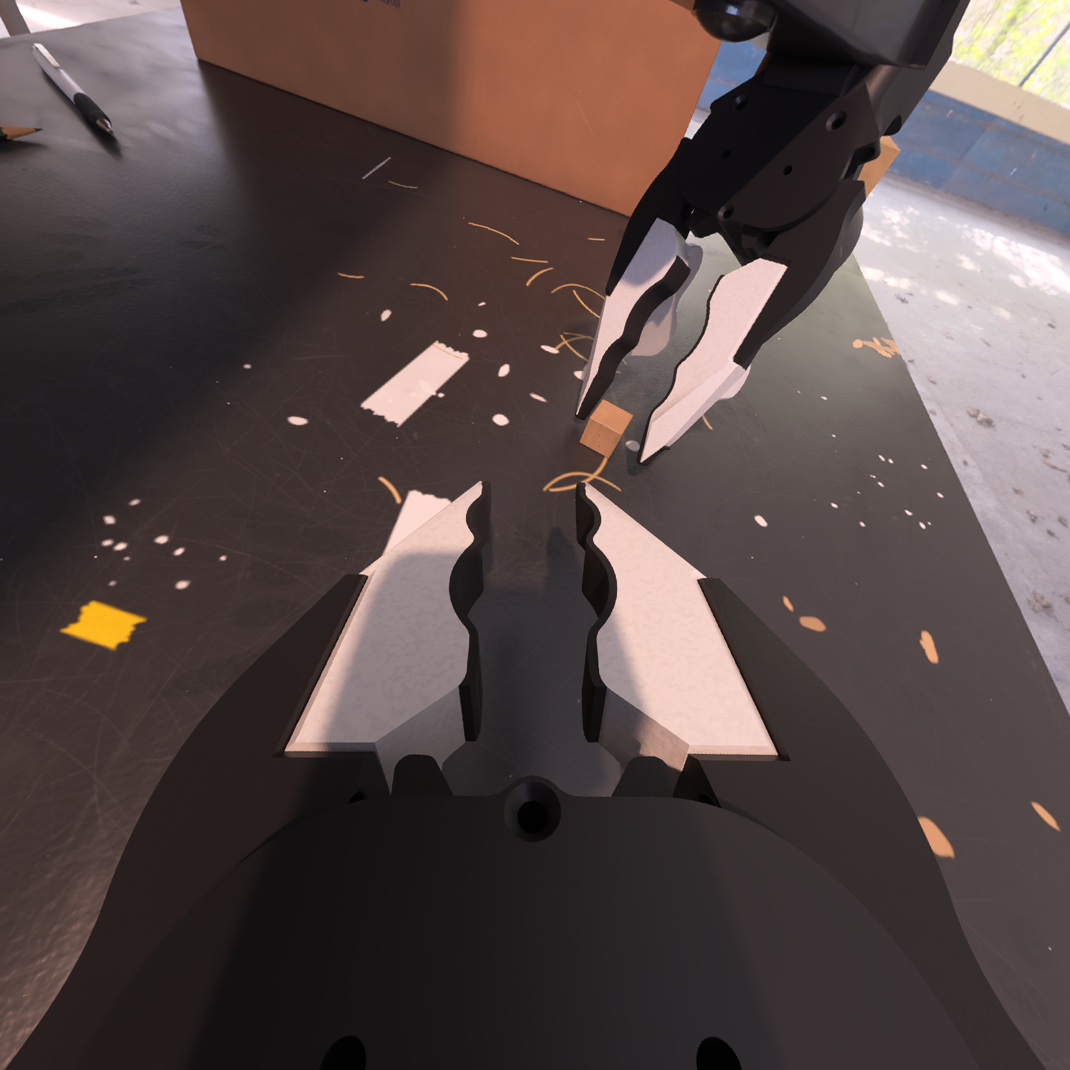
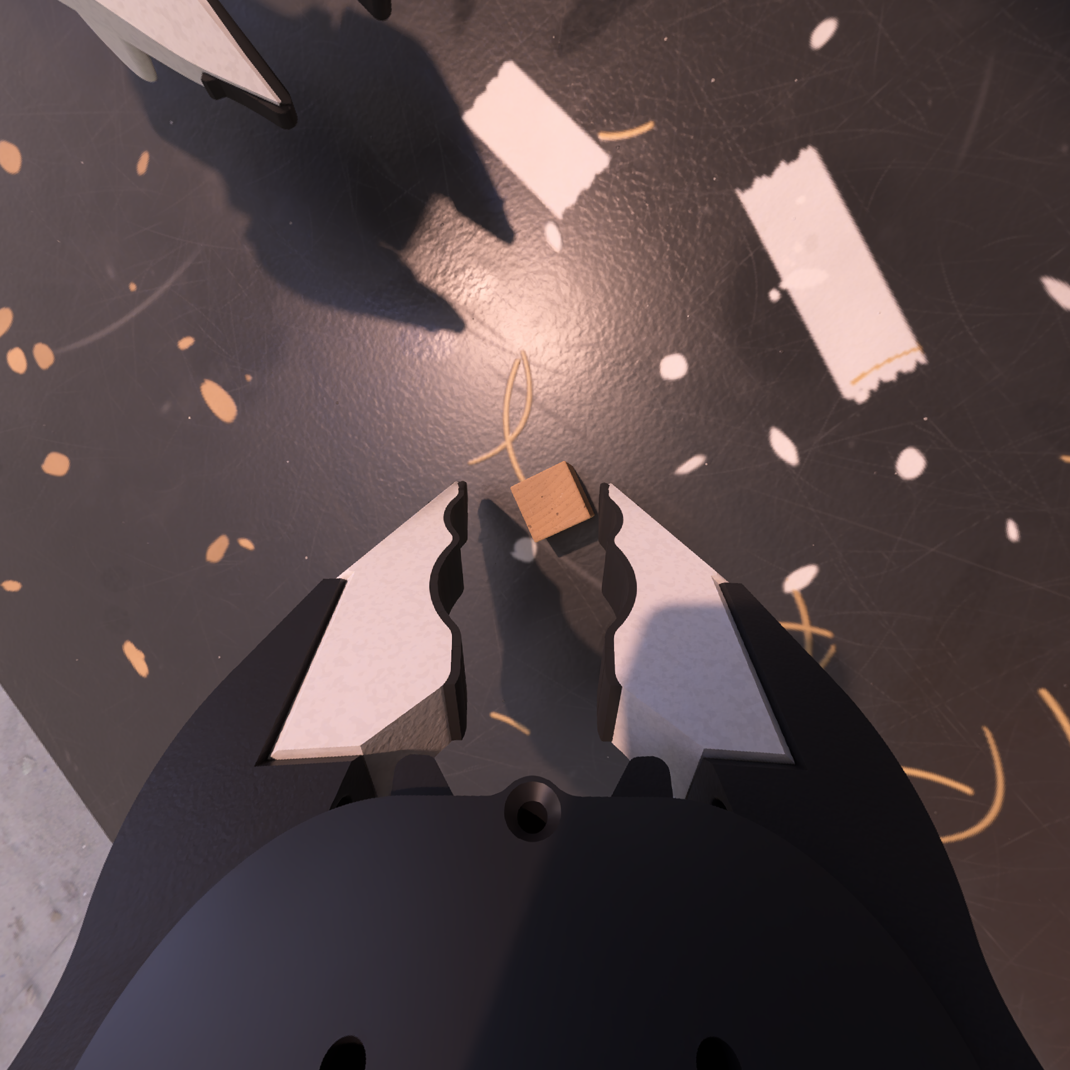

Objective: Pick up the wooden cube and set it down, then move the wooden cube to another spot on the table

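Note:
The small wooden cube [image 1: 605, 427] sits on the dark table [image 1: 231, 289], just ahead of my left gripper [image 1: 531, 489], which is open, empty and low over the table. My right gripper [image 1: 614, 438] comes down from the upper right, open, with one finger on each side of the cube. In the right wrist view the cube [image 2: 552, 501] lies between the fingertips of my right gripper [image 2: 532, 489], closer to the right finger [image 2: 654, 608]. I cannot tell if that finger touches it. One finger of the left gripper [image 2: 231, 63] shows at the top left.
A cardboard box [image 1: 463, 87] stands at the back of the table. A pen [image 1: 69, 87] and a pencil [image 1: 20, 132] lie far left. Flat white tape [image 1: 414, 385] and yellow tape [image 1: 104, 624] mark the top. The table edge [image 1: 926, 376] runs along the right, floor beyond.

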`<state>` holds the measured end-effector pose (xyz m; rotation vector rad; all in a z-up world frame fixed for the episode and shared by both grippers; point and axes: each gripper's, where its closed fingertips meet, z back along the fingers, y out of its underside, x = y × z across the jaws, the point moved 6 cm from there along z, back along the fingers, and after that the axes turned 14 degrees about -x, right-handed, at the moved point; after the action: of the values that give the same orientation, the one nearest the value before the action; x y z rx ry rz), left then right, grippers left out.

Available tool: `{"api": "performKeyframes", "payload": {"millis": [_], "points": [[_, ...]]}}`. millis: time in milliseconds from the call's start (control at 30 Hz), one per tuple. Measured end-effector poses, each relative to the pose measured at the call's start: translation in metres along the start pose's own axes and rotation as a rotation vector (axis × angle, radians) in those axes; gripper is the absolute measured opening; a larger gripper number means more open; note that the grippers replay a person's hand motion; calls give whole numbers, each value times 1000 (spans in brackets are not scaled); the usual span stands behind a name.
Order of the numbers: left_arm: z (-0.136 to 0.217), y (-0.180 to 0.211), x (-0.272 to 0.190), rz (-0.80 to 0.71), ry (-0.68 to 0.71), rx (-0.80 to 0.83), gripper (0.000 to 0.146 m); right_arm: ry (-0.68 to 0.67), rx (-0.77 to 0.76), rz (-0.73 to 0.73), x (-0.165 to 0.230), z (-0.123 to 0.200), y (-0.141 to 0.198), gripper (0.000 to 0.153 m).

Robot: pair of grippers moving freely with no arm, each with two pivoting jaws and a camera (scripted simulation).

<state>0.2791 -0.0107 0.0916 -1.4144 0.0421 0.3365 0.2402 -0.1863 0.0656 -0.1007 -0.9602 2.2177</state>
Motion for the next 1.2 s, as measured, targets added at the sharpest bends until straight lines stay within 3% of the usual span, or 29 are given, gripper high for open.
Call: {"api": "performKeyframes", "payload": {"millis": [300, 400, 500, 767, 1200], "points": [[0, 0, 0, -3, -3, -2, 29, -21, 7, 130, 3, 1, 3, 38], [0, 0, 0, -2, -2, -2, 29, -91, -21, 262, 9, 9, 2, 49], [0, 0, 0, -3, 2, 0, 29, -166, -44, 485, 7, 18, 6, 59], [2, -1, -1, -20, 0, -23, 29, -282, -250, 743, -8, 10, 14, 42], [-1, 1, -2, -19, 8, 9, 28, -360, -239, 726, -14, -2, 11, 32]]}}
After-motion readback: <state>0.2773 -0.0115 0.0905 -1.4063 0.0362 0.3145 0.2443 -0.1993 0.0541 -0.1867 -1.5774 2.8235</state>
